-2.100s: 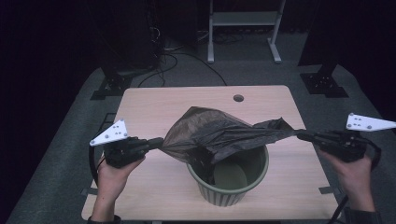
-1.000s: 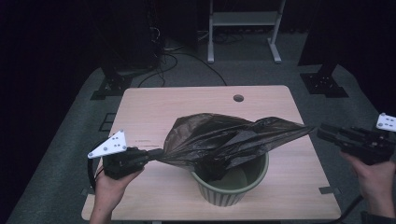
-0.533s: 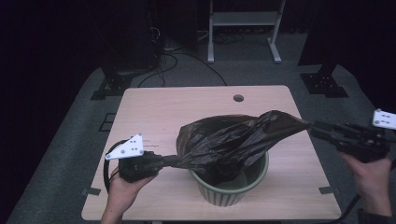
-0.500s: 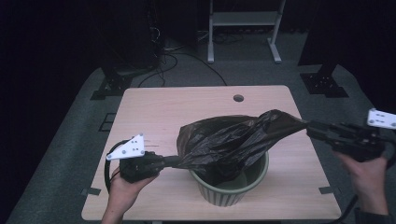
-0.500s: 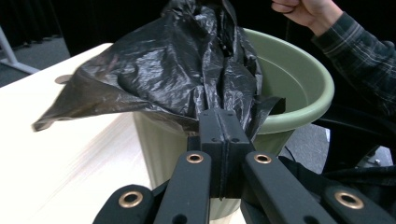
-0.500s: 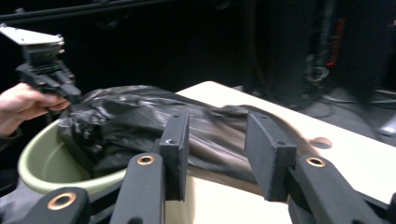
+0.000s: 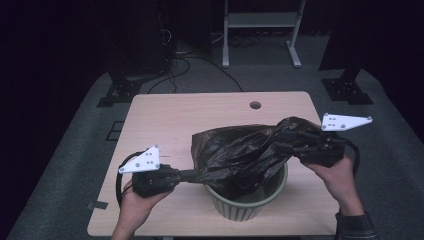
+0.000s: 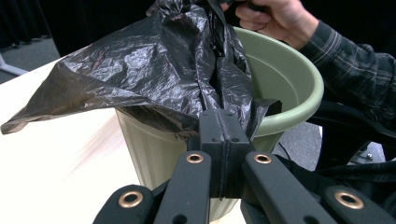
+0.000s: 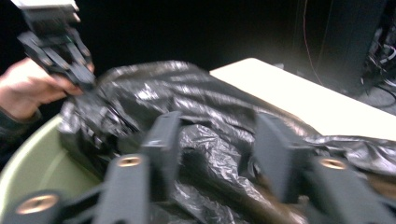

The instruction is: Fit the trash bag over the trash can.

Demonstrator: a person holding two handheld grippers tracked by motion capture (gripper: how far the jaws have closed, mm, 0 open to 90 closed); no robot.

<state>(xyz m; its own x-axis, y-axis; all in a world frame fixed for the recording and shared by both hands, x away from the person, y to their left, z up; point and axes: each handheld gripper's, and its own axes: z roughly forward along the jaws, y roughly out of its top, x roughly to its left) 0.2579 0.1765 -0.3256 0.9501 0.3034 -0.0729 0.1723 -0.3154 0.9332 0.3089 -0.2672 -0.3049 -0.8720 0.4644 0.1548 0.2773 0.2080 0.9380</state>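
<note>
My left fingers (image 8: pixel 223 154) clench the crinkled black plastic bag (image 7: pixel 240 150); my right fingers (image 9: pixel 215 154), just widening, straddle it. Regrip the hem, stretch it over the green ribbed bin's rim (image 7: pixel 272 192).

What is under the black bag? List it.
The green bin stands under the black bag, which drapes over its rim; bare inner wall shows at the near side. The bin's bottom is covered.

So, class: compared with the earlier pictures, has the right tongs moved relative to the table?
Yes. The right tongs has swung inward from beyond the table's right edge toward the green bin, its jaws just opening around the black bag.
</note>
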